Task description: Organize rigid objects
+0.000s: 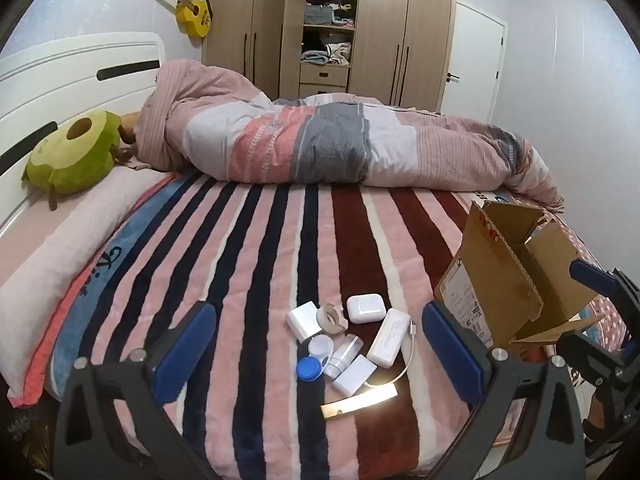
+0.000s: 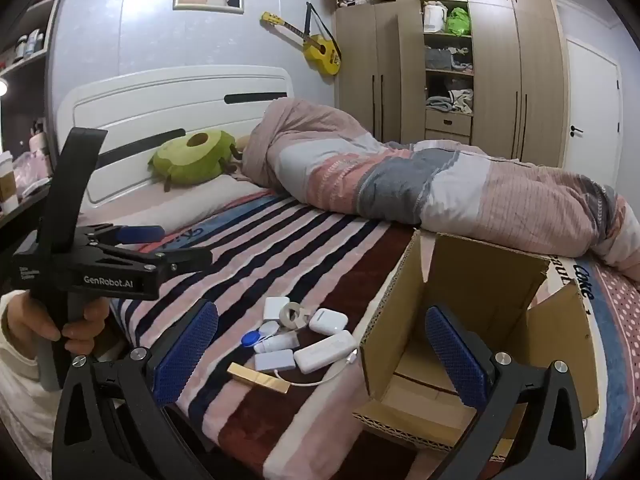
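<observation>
A cluster of small rigid items lies on the striped bed blanket: a white earbud case (image 1: 365,308) (image 2: 328,321), a tape roll (image 1: 331,317) (image 2: 293,315), a white power bank (image 1: 390,337) (image 2: 326,351) with a cable, a blue-lidded lens case (image 1: 310,368) (image 2: 251,338), a small clear bottle (image 1: 343,355), flat white boxes (image 1: 305,320) and a gold bar (image 1: 360,403) (image 2: 259,377). An open cardboard box (image 1: 504,280) (image 2: 472,320) stands to their right. My left gripper (image 1: 316,354) is open, above the cluster. My right gripper (image 2: 322,356) is open and empty, near the box's left wall.
A rolled quilt (image 1: 320,140) lies across the far side of the bed. A green plush cushion (image 1: 74,156) leans on the white headboard. A wardrobe (image 1: 328,28) and a yellow guitar (image 1: 192,8) are behind. The bed's near edge is just below the grippers.
</observation>
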Demonstrator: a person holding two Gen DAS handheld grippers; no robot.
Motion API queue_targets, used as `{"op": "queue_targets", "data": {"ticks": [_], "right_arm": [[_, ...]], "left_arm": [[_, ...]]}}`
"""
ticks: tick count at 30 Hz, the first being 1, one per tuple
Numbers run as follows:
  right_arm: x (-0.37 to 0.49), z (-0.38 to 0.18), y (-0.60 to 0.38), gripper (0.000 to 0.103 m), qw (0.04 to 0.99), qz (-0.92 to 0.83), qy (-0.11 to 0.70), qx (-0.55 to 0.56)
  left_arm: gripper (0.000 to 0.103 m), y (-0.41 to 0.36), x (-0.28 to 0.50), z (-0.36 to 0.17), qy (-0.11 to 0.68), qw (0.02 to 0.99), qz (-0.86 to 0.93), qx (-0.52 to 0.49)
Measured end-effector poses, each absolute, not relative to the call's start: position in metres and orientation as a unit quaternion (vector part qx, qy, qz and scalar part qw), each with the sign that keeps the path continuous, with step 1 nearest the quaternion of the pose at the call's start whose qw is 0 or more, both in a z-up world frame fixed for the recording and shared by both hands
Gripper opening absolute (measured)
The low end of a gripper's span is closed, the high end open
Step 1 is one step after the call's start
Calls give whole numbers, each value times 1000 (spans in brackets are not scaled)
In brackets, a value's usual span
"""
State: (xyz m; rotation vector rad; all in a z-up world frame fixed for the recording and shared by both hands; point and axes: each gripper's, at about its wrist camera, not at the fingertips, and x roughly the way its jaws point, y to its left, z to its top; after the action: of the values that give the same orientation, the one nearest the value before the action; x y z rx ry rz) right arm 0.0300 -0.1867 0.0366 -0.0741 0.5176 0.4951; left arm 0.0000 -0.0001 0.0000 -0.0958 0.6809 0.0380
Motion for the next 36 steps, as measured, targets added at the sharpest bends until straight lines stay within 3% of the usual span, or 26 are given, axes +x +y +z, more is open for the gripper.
{"op": "queue_targets", "data": {"ticks": [14,20,23,36], "right_arm": [[27,38,-190,103,936,246,250,-32],[28,35,-184,94,937,246,246,-40],[26,35,-182,85,937,247,242,-43],[27,34,-188,83,939,245,240,-37]], "left_arm": [[102,5,0,4,327,944,18,-48],[102,12,-8,8,320,946,12,-45],[102,14,-9,8,321,946,13,-45],[102,13,-11,9,318,947,13,-42]]}}
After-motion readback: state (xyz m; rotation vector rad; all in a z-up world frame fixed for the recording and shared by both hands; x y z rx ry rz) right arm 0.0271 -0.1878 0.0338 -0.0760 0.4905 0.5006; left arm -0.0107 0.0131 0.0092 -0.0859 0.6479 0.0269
